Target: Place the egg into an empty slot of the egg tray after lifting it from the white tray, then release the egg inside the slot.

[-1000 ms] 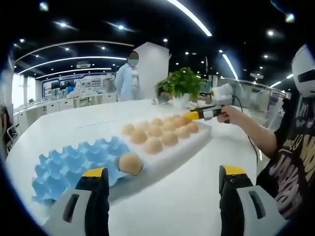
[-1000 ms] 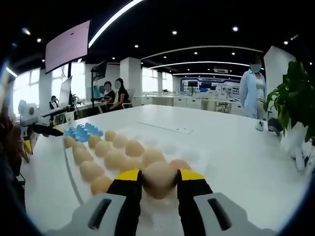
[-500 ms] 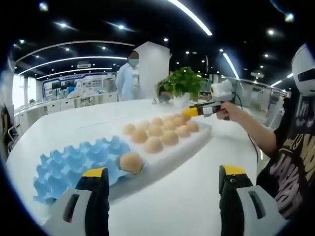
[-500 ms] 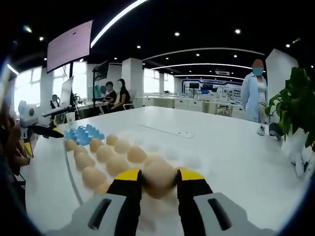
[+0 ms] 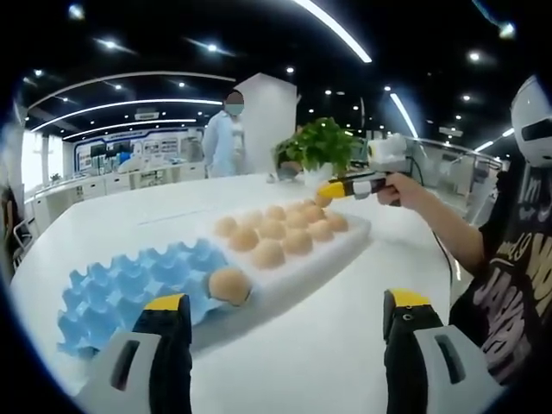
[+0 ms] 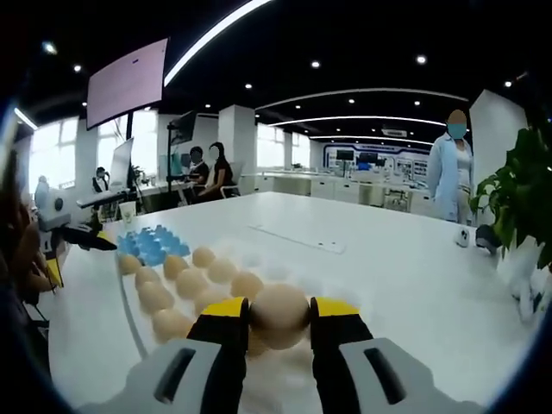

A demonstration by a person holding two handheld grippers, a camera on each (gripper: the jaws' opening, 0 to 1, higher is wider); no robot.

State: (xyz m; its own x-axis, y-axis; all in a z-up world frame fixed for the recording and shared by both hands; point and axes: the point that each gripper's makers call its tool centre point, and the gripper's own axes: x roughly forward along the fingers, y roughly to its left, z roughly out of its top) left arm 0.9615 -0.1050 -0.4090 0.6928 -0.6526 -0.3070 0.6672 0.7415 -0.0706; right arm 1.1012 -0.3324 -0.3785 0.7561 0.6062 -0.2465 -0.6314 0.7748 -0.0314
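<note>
— One egg [image 6: 279, 314] is clenched in the right gripper [image 6: 279, 321], above the white tray [image 5: 332, 246].
— Where next?
— Blue egg tray [image 6: 151, 244] lies far-left, past the rows; left gripper [image 5: 285, 315] gapes empty nearby.

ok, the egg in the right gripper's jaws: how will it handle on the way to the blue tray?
Probably fragile: the egg is thin-shelled and pinched between the right gripper jaws, so squeeze lightly. Smooth and rounded, it may slip. Released outside a cup of the blue egg tray, it would likely roll.
</note>
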